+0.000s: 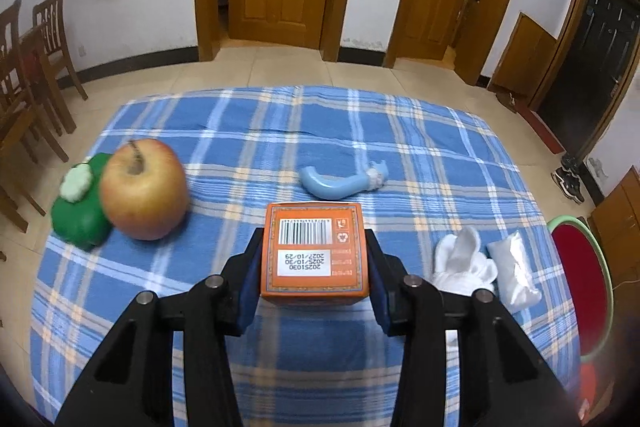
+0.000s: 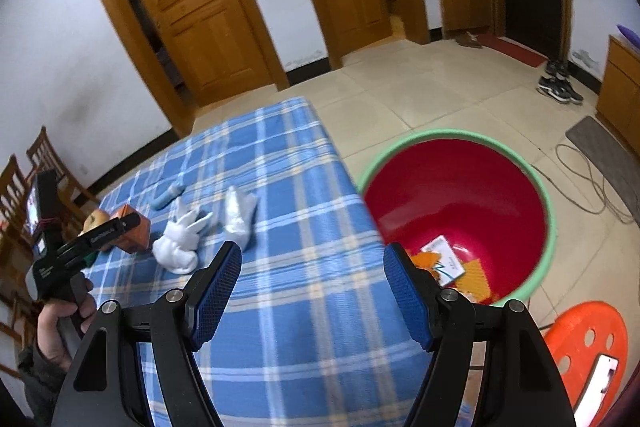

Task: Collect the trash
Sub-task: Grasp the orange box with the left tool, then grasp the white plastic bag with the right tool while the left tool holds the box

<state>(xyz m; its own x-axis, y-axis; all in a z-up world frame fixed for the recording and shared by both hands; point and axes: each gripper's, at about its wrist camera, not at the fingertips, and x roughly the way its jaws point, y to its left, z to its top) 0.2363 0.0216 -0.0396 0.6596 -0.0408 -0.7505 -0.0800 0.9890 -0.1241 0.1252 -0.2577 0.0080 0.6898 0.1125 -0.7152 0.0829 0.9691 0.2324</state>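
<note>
My left gripper (image 1: 314, 259) is shut on an orange carton (image 1: 314, 251) with a barcode, held just above the blue plaid tablecloth (image 1: 280, 367). The carton also shows in the right wrist view (image 2: 134, 227), held by the left gripper (image 2: 120, 225). My right gripper (image 2: 312, 267) is open and empty, over the table's right edge beside the red bin (image 2: 460, 203) with a green rim. Cartons and papers lie in the bin's bottom (image 2: 444, 263). Two crumpled white tissues (image 1: 464, 263) (image 1: 514, 275) lie right of the carton.
An apple (image 1: 144, 189) and a green toy (image 1: 82, 211) sit at the table's left. A light blue curved tube (image 1: 344, 181) lies behind the carton. Wooden chairs (image 1: 28, 67) stand left. An orange stool (image 2: 588, 343) stands by the bin. Cables (image 2: 580, 179) run on the floor.
</note>
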